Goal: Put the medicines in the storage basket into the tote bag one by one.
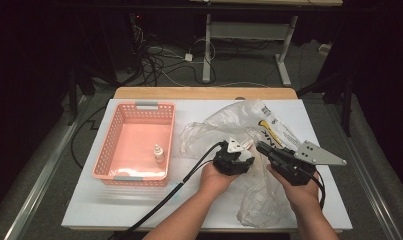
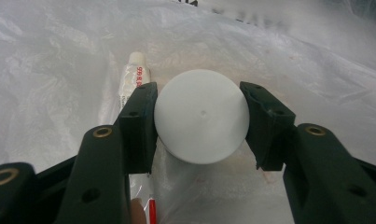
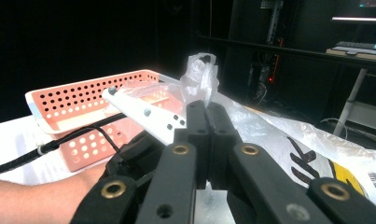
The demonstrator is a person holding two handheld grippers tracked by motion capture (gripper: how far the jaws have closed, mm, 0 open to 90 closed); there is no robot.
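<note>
1. Plastic bag (image 1: 249, 150): lies crumpled on the counter (image 1: 89, 200), right of centre, with both grippers in it.
2. Pink basket (image 1: 134, 142): left of the bag, a small bottle (image 1: 159, 153) standing inside.
3. Right gripper (image 3: 207, 109): jaws pressed together, pinching a fold of bag film and holding it up.
4. Left gripper (image 2: 200, 119): half spread inside the bag, pads against both sides of a round white cap (image 2: 202, 115); a tube (image 2: 133, 77) lies beside it.
5. Step, as judged: unpacking. Next: lift the capped item clear of the film, then move left to the basket.
</note>
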